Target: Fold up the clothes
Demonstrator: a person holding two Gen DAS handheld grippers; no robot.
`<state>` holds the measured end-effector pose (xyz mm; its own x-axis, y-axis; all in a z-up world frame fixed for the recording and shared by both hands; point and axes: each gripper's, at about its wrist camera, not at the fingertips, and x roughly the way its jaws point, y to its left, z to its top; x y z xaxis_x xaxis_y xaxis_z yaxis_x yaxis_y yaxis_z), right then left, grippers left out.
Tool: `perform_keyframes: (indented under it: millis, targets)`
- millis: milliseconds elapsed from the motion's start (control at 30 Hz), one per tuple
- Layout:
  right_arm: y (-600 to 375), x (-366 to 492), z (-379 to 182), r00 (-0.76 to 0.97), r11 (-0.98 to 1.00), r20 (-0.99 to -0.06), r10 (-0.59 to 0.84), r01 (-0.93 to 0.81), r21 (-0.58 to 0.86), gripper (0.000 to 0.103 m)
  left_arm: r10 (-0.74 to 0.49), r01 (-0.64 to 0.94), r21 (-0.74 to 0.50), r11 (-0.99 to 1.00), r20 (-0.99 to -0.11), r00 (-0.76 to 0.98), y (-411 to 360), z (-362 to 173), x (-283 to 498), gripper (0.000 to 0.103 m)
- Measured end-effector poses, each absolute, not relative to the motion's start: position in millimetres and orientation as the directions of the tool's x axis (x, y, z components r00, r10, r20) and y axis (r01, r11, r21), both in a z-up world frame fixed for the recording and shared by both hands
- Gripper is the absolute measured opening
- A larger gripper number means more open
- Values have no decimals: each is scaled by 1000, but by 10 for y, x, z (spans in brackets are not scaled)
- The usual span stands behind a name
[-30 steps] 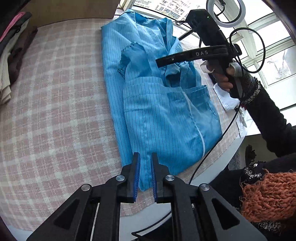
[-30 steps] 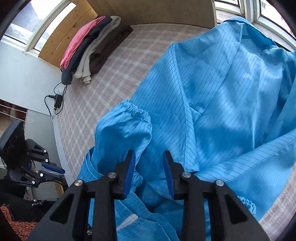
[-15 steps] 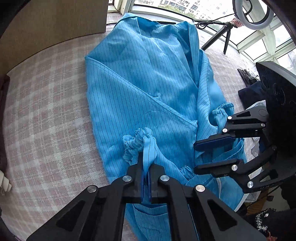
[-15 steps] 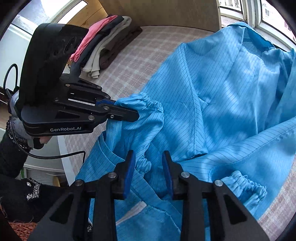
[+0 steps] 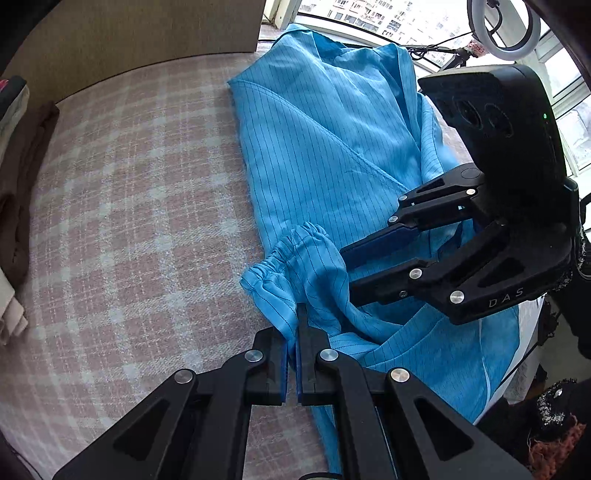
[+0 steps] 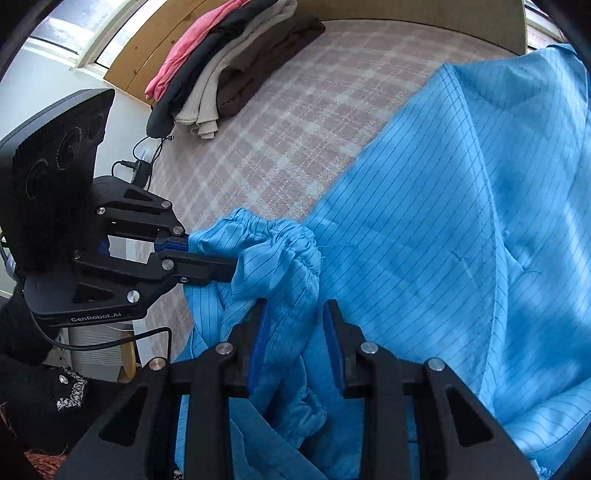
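A blue pinstriped coat [image 5: 332,147] lies lengthwise on the pink checked cloth [image 5: 129,184]. My left gripper [image 5: 291,332] is shut on the coat's sleeve just behind its gathered elastic cuff [image 5: 291,254], held off the coat's left edge. The right wrist view shows that sleeve cuff [image 6: 280,236] pinched in the left gripper [image 6: 207,258]. My right gripper [image 6: 295,332] is open, its jaws straddling loose sleeve fabric below the cuff. It also shows in the left wrist view [image 5: 351,269], just right of the cuff.
A stack of folded clothes [image 6: 229,62], pink, dark, beige and brown, lies at the far left of the cloth. A wooden headboard [image 5: 129,40] runs along the back. A ring light [image 5: 506,29] and windows stand at the right. The table edge lies near me.
My left gripper has carried the sleeve cuff leftward, off the coat's middle toward its left edge. My right gripper has closed in beside the cuff, still open.
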<state>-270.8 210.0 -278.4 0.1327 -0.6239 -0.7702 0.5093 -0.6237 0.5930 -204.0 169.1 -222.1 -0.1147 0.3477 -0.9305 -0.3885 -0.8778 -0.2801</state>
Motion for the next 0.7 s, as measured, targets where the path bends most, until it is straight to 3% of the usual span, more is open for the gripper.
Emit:
perform_keyframes:
  millis: [233, 367, 467, 567, 633, 700]
  targets:
    - [2529, -2542, -2208, -40, -643, -714, -699, 470, 604, 3, 378, -452, -270, -850, -911, -167, 1778, -1964, -2017, 2]
    - [2713, -2418, -1975, -188, -817, -865, -466, 467, 339, 4, 390, -503, -254, -826, -902, -186, 2001, -1951, -2201, 9]
    - [2722, -2458, -2171, -206, -879, -932, -297, 440, 183, 7, 328, -509, -215, -834, -933, -145, 2148, -2155, -2439, 14]
    - [2772, -2438, -2113, -245, -891, -926, -288, 424, 165, 16, 343, -484, -238, -842, -929, -140, 2080, -2123, -2534, 17]
    - [2782, -2377, -1982, -301, -889, -909, -289, 437, 138, 21, 381, -481, -261, -837, -908, -171, 1960, -1951, -2480, 26]
    - [2719, -2324, -1897, -347, -890, -898, -270, 447, 94, 25, 390, -481, -259, -837, -900, -195, 1846, -1816, -2405, 28]
